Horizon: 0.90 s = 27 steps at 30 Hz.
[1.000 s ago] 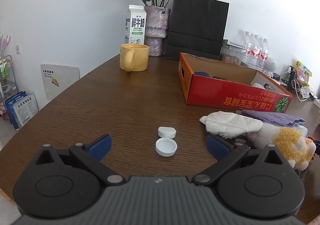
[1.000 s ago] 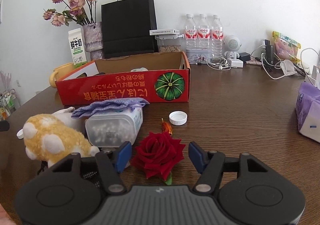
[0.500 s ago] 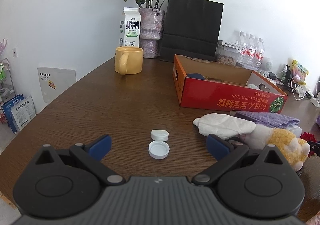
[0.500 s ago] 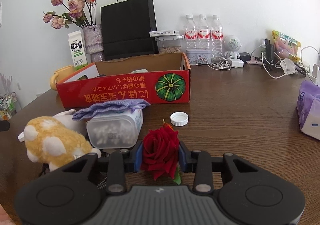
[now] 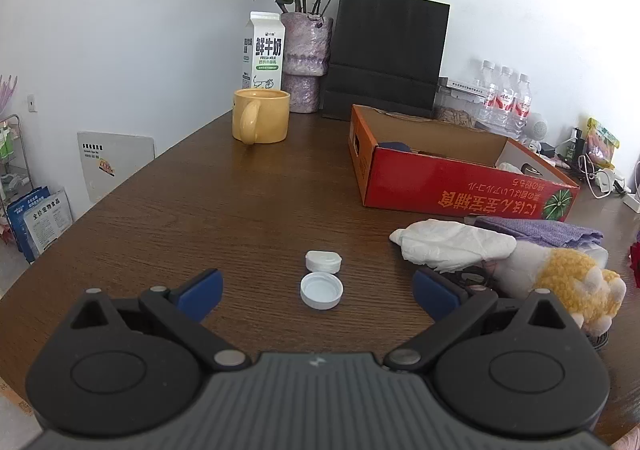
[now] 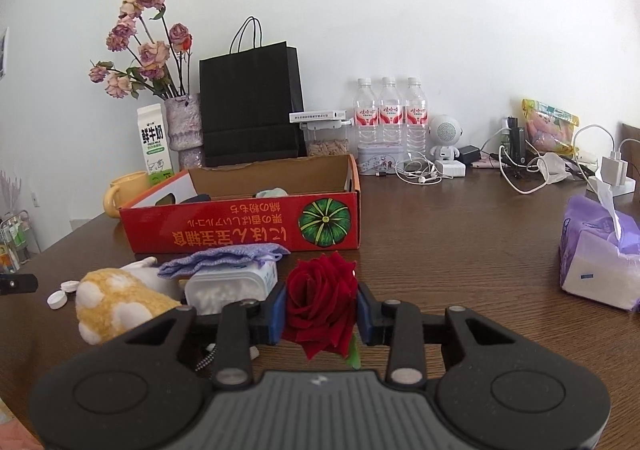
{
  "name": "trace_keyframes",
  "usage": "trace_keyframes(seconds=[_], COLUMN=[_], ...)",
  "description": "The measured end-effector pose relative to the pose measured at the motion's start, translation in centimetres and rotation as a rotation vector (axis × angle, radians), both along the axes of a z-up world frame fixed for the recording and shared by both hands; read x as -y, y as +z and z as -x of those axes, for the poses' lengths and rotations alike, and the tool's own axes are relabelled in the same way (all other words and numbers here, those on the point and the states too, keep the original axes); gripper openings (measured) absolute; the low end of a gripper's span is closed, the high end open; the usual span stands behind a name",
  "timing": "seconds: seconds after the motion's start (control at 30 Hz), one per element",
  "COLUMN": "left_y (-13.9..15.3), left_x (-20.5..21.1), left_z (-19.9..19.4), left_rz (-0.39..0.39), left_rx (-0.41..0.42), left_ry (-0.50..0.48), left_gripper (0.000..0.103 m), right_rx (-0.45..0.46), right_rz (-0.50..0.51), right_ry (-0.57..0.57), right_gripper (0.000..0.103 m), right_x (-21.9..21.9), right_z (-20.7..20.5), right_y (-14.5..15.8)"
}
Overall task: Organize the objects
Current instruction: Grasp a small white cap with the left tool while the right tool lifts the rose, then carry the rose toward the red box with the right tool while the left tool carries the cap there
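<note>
My right gripper (image 6: 320,310) is shut on a red rose (image 6: 322,298); both blue pads press the bloom, which is lifted a little off the brown table. Behind the rose stands the open red cardboard box (image 6: 240,238). Left of the rose lie a clear plastic container (image 6: 232,286), a purple cloth (image 6: 224,256) and a yellow plush toy (image 6: 116,302). My left gripper (image 5: 318,292) is open, low over the table, with two white bottle caps (image 5: 322,290) lying loose between and just ahead of its fingers. The red box (image 5: 460,189) is to its far right.
At the back stand a yellow mug (image 5: 260,113), a milk carton (image 5: 262,49), a vase of dried roses (image 5: 306,61) and a black paper bag (image 5: 386,57). Water bottles (image 6: 390,113), cables and chargers line the far right. A purple tissue pack (image 6: 596,254) sits at the right.
My right gripper's jaws closed on the red rose and rose with it off the table. The left gripper has stayed open and nearly still.
</note>
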<state>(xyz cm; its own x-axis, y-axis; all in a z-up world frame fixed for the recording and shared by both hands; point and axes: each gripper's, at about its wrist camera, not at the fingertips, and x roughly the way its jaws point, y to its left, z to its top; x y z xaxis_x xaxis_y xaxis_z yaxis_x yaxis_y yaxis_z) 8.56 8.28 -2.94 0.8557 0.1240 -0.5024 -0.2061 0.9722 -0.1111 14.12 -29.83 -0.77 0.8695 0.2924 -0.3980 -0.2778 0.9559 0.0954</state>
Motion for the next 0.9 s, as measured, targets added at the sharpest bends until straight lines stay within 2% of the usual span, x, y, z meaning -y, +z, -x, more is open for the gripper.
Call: trace_keyframes(seconds=[0.1,0.4,0.43,0.53,0.57,0.6,0.67,0.9], left_y=[-0.2,-1.1,-1.3,-1.8,-2.0,-2.2,-2.4,-1.8], left_x=[0.0,0.9,1.0,0.9,0.8,0.7,0.8,0.9], left_z=[-0.4,-2.1,-2.5,-3.7,-4.0,-4.2,-4.1,-3.0], left_rz=[-0.01,-0.074,-0.088,-0.096,-0.088,-0.076,-0.075,-0.05], left_rx=[-0.02,-0.052,-0.062,-0.093,-0.105,-0.116,-0.103,-0.058], left_ry=[0.017,-0.01,-0.005,-0.002,-0.004,-0.008,-0.008,-0.018], left_gripper=[0.103,0.102,0.098,0.078,0.066,0.048,0.029,0.029], right_rx=[0.012,0.024,0.022,0.016,0.014,0.012,0.009,-0.003], right_rz=[-0.011,-0.023,-0.024,-0.021,-0.02,-0.02,-0.019,-0.017], right_ry=[0.005,0.019,0.019,0.018,0.017,0.017,0.015,0.019], right_gripper=[0.033,0.033,0.033,0.033,0.033,0.033,0.033,0.033], right_x=[0.0,0.0,0.0,0.0,-0.1,0.0,0.0,0.0], right_z=[0.1,-0.1,-0.2,-0.4,-0.5,-0.5,-0.6,-1.0], right_y=[0.2,0.1,0.1,-0.1,-0.2,-0.2,-0.3,-0.6])
